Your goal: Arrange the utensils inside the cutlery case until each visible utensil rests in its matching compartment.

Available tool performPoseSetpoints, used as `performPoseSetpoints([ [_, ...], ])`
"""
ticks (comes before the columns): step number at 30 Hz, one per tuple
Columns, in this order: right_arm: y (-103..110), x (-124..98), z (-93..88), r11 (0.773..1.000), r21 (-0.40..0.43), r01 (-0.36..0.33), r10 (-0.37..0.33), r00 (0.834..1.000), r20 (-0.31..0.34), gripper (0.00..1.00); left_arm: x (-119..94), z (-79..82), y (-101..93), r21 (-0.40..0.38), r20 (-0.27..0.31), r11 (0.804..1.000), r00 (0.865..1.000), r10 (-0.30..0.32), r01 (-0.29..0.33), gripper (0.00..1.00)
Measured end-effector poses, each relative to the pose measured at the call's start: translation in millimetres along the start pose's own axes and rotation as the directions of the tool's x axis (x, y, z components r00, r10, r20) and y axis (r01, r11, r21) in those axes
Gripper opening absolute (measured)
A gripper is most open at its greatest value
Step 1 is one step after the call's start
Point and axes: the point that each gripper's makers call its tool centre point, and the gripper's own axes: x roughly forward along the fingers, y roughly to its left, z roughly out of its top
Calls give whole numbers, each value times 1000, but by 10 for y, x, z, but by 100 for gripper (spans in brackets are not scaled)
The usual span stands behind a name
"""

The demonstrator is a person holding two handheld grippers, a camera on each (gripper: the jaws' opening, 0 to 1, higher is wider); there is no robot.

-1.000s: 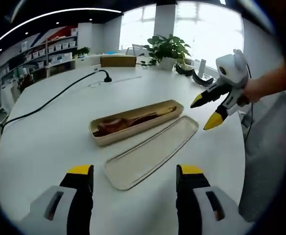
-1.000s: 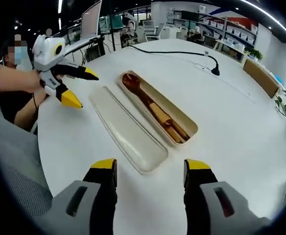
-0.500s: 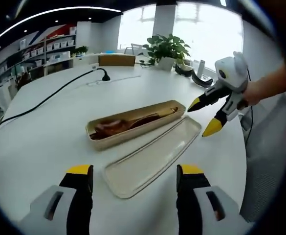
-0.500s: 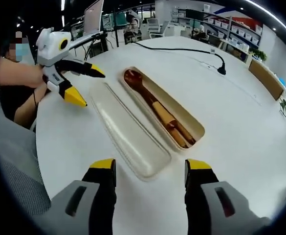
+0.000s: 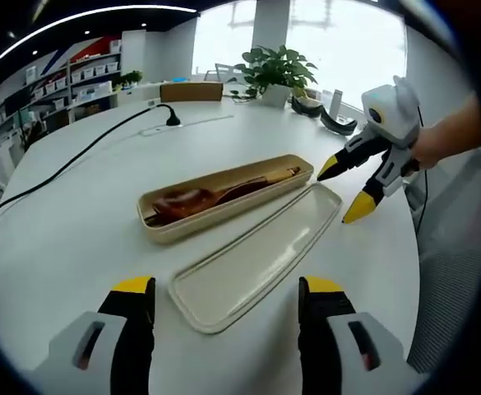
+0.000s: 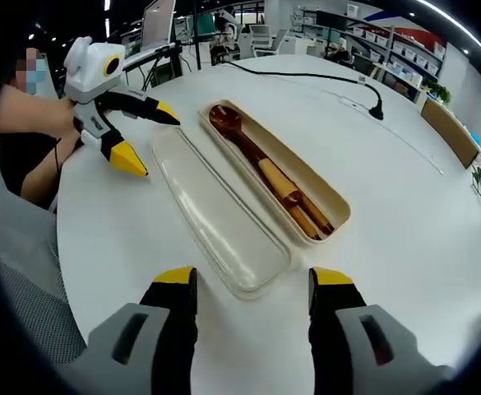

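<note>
In the left gripper view, the left gripper [image 5: 224,300] rises at six o'clock, its yellow-tipped jaws spread wide with nothing between them, over a round white table [image 5: 67,239]. Just beyond, at centre, lies one loose beige lid [image 5: 256,259], hollow side up. Touching its far long edge sits the single open cutlery case [image 5: 224,197], holding dark wooden utensils [image 5: 211,196]: a spoon is plain, but how many more pieces lie with it I cannot tell. At three o'clock the right gripper [image 5: 357,188] hangs above the lid's far end, jaws parted and empty, held by a hand [image 5: 437,141]. Farther off, at eleven o'clock, one black cable [image 5: 84,156] runs across the table. At twelve o'clock stands one potted plant [image 5: 279,74] before bright windows; shelves [image 5: 76,78] line the wall at ten o'clock.

In the right gripper view, the right gripper [image 6: 252,304] stands open at six o'clock, lid [image 6: 219,214] and case [image 6: 277,177] side by side ahead, the spoon bowl at the far end. The left gripper [image 6: 137,140] shows at ten o'clock. No writing is legible.
</note>
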Motion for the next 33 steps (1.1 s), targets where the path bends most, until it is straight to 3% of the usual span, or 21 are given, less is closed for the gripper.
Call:
performPoseSetpoints([
  [8,-19,32,26,1000,-16,-4,4,1000,-3,52,22,-10,-10,23,-5,1000,1000,-5,5,72],
  [13,-43,47,50,1000,-6,4,-4,1000,7,48,40,-24,-77,104,-7,995,1000,-2,2,60],
  [17,-15,50,51,1000,-22,6,-5,1000,14,47,57,-42,-78,106,-10,994,1000,2,-1,64],
  [24,59,26,19,1000,-24,-8,9,1000,4,47,36,-76,-49,85,-13,996,999,29,-28,59],
  [33,255,-67,-84,999,23,-27,27,1000,0,48,-84,-222,-181,86,-38,996,999,28,-24,59],
])
